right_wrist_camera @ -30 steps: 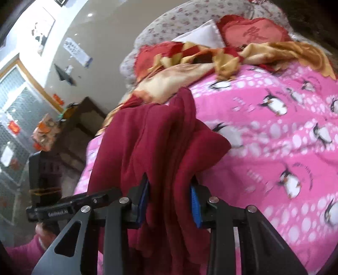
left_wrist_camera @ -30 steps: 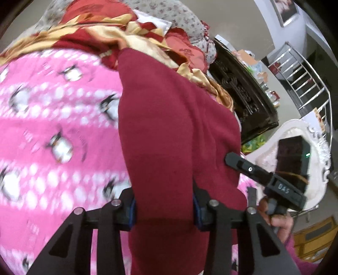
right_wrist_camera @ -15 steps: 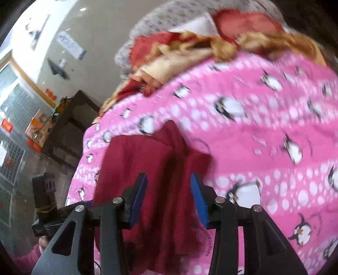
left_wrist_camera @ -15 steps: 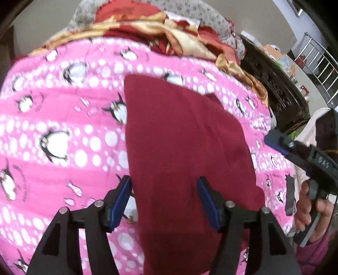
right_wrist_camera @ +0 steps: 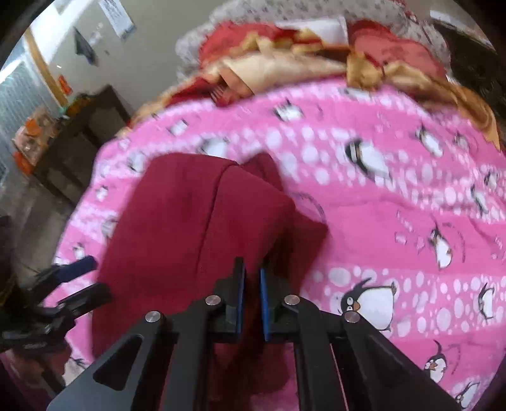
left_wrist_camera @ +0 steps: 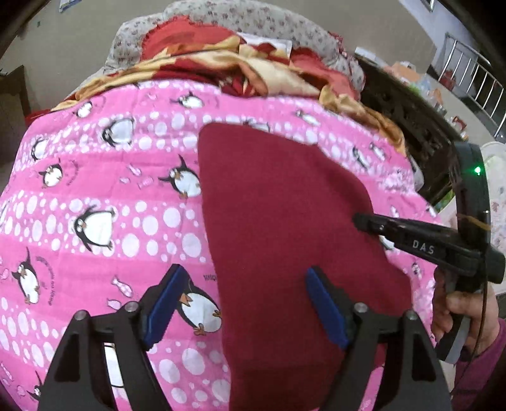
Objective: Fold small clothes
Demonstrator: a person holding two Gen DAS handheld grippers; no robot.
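A dark red garment [left_wrist_camera: 278,205] lies spread flat on the pink penguin blanket [left_wrist_camera: 95,189]. My left gripper [left_wrist_camera: 244,270] hovers over its near left edge; its jaws are opening wide and the pads press on nothing. In the right wrist view the garment [right_wrist_camera: 177,215] shows a fold ridge running to my right gripper [right_wrist_camera: 251,265], whose blue pads are shut on that pinch of cloth. The right gripper [left_wrist_camera: 360,219] also shows in the left wrist view at the garment's right edge, held by a hand [left_wrist_camera: 458,313]. The left gripper [right_wrist_camera: 91,278] appears at the lower left of the right wrist view.
Crumpled red and gold bedding [left_wrist_camera: 253,69] and a floral pillow [left_wrist_camera: 284,28] are heaped at the far end of the bed. A dark wooden cabinet [left_wrist_camera: 411,126] stands beside the bed's edge. Pink blanket [right_wrist_camera: 395,205] stretches to the right of the garment.
The garment went from hanging in both grippers to lying flat on the blanket. My left jaws let go and spread wide. My right jaws loosened, then shut on a fold.
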